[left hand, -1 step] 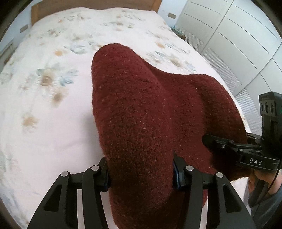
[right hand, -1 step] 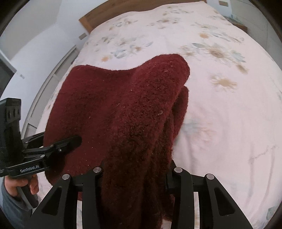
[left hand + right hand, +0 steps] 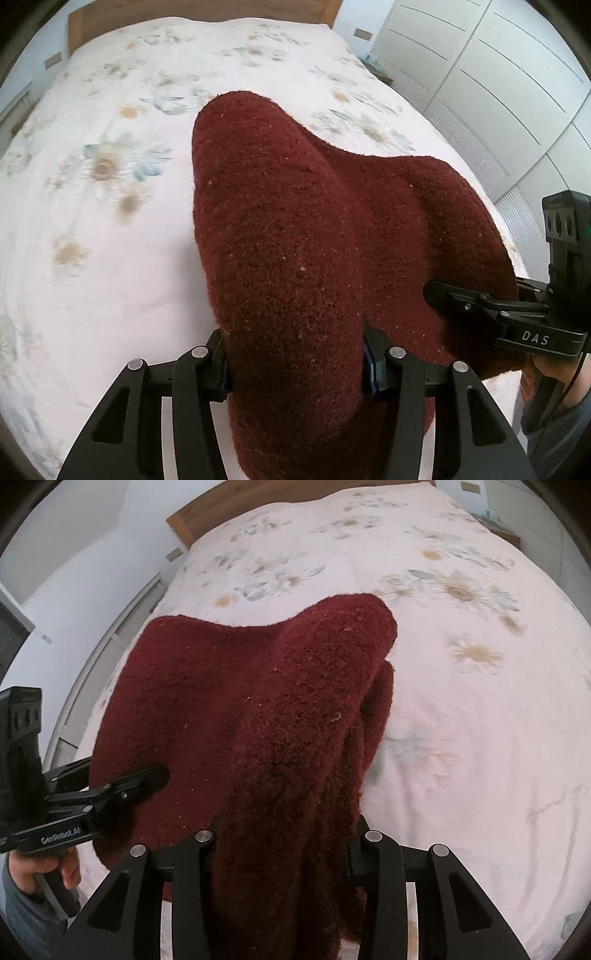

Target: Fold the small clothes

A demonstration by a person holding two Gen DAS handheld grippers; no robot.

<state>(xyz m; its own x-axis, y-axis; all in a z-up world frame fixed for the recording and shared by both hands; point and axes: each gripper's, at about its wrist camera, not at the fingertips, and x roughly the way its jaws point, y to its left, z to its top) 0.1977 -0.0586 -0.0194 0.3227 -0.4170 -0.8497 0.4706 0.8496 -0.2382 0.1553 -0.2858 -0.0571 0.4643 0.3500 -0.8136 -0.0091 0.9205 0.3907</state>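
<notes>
A dark red knitted garment (image 3: pixel 280 240) hangs in front of both cameras above the bed; it also fills the right wrist view (image 3: pixel 258 716). My left gripper (image 3: pixel 295 365) is shut on one edge of it, with the cloth bunched between the jaws. My right gripper (image 3: pixel 282 853) is shut on the other edge. The right gripper also shows in the left wrist view (image 3: pixel 491 306), pinching the cloth at the right. The left gripper shows in the right wrist view (image 3: pixel 122 786), at the left. The garment's lower part is hidden behind the fingers.
The bed (image 3: pixel 110 221) with a white floral cover lies under the garment and stretches to a wooden headboard (image 3: pixel 199 9). White wardrobe doors (image 3: pixel 498 74) stand to the right of the bed. A wall (image 3: pixel 74 572) is at the left.
</notes>
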